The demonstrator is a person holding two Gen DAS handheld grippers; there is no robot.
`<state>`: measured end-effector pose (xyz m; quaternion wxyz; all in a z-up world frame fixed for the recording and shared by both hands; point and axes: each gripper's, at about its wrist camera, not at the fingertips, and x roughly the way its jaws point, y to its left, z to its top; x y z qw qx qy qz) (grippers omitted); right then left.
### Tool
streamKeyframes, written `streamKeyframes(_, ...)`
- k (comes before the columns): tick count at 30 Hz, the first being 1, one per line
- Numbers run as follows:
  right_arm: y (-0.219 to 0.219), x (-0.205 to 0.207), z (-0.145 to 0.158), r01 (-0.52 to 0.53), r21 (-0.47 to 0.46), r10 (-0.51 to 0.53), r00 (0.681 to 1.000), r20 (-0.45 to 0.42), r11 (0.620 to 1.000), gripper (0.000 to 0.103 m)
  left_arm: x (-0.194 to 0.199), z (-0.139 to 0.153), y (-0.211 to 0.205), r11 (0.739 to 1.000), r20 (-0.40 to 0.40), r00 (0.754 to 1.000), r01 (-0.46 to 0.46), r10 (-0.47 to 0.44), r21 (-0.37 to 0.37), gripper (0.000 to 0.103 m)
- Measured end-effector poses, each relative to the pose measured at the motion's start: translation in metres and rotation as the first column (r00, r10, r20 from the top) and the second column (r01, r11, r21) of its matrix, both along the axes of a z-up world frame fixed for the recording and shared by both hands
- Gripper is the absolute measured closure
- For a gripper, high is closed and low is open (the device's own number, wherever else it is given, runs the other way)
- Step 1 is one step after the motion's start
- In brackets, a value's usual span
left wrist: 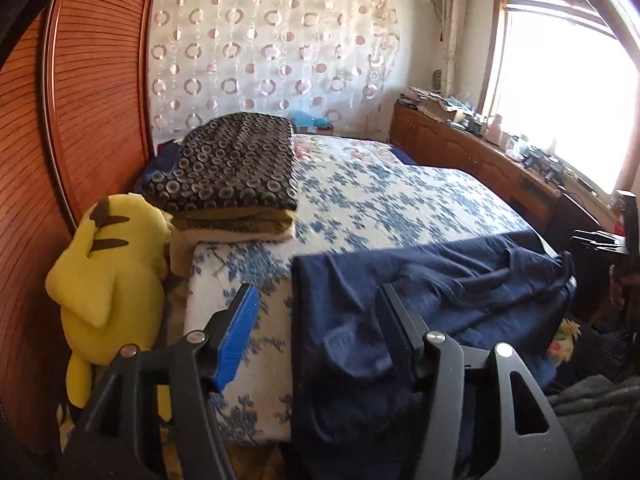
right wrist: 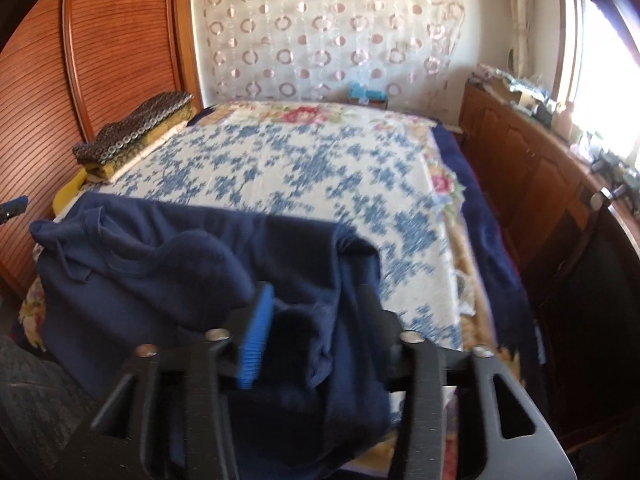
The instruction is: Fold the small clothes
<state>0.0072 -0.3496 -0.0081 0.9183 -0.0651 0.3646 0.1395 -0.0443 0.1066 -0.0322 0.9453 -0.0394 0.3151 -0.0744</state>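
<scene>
garment: a navy top (left wrist: 420, 304) lies spread but rumpled at the near end of the bed (left wrist: 392, 200), its near edge hanging over the bed's end.
progress: judged early; the cloth is laid out, no clean fold shows, creases and a bunched hump remain near the middle.
left to do: smoothing, folding in the sides, doubling it up, by my reading.
left claw: the left claw (left wrist: 316, 320) stands about half open; the top's left edge lies between the jaws, the pads not pressing on it.
right claw: the right claw (right wrist: 316, 320) likewise about half open, a loose fold of the top between the jaws, nothing gripped.
finished pile: a stack of folded cloth (left wrist: 236, 176) sits on the bed's left side by the wardrobe (left wrist: 80, 120); whether it belongs to this job cannot be told.
surroundings: yellow plush toy (left wrist: 108, 272) wedged between bed and wardrobe; cluttered cabinet (left wrist: 472, 148) under the window (left wrist: 560, 80); curtain (left wrist: 272, 52) behind.
obstructions: none on the bedspread ahead; the overhanging edge may slide off.
</scene>
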Motion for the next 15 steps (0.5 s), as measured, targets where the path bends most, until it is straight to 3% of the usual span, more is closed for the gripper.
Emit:
streamKeyframes(7,0.008,0.033,0.004,-0.008,-0.025,0.008,0.999,0.034,1.000,0.041,0.046,-0.009,0.002,0.999,-0.038,0.999,-0.015,0.017,0.032,0.044)
streamKeyframes(15,0.021,0.088,-0.031,-0.038,-0.054,0.036,0.998,-0.051,0.998,0.036,0.096,-0.028,0.002,0.998,-0.104,0.994,-0.020,0.026,0.059,0.044)
